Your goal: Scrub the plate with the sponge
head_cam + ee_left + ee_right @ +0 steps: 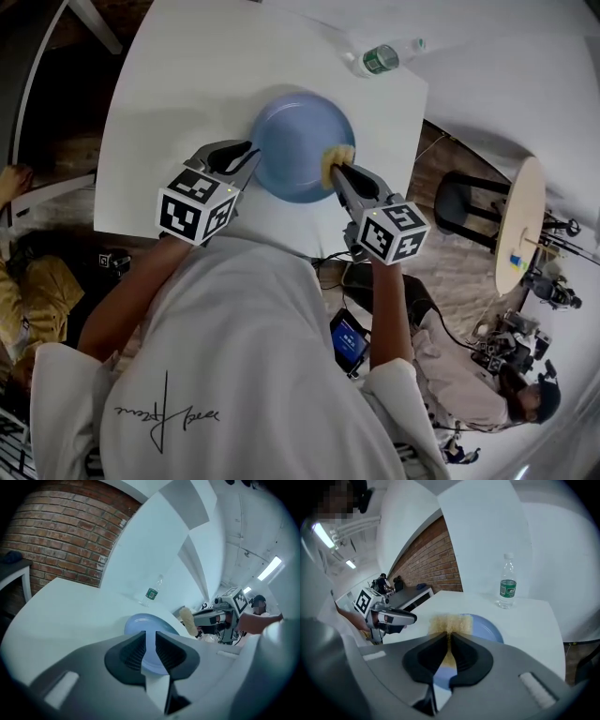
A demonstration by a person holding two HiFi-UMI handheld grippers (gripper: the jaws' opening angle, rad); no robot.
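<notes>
The sponge (449,623) is clamped in the right tool (449,638) and is held at the rim of the plate (295,141) just ahead of it. The left tool (150,637) is held narrowly open, the opposite rim between its jaws and not visibly pinched. Scrubbing is judged barely begun: the plate is yet to be steadied and wiped.
</notes>
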